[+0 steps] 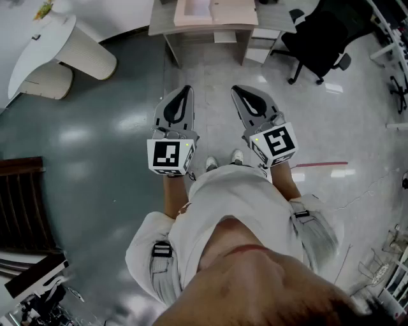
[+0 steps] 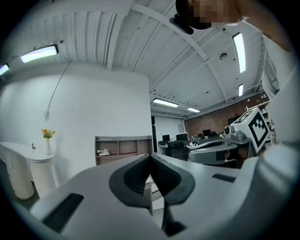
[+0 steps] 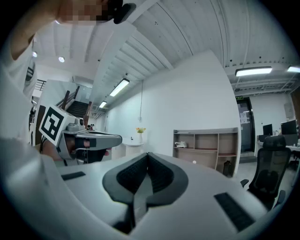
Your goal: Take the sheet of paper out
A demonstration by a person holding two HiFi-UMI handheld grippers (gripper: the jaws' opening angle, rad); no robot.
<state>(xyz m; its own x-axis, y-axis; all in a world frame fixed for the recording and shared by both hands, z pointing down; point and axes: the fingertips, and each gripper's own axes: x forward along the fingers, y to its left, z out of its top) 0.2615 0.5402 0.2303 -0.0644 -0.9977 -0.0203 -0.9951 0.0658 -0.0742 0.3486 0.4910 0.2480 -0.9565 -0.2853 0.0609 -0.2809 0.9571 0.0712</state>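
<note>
I see no sheet of paper that I can be sure of. A pale flat rectangle [image 1: 194, 9] lies on top of the wooden shelf unit [image 1: 213, 25] ahead. In the head view both grippers are held level at waist height, side by side, pointing at that unit and well short of it. My left gripper [image 1: 185, 90] has its jaws together at the tips with nothing between them, as the left gripper view [image 2: 150, 157] also shows. My right gripper [image 1: 237, 90] is shut and empty too, with its pads meeting in the right gripper view [image 3: 148, 155].
The shelf unit [image 2: 123, 149] has open compartments, one with a white crumpled thing [image 2: 104, 152]. A black office chair [image 1: 322, 38] stands to its right. A white curved counter [image 1: 54, 51] with a flower vase [image 2: 47, 140] is at the left. Dark wooden furniture [image 1: 22, 204] stands near left.
</note>
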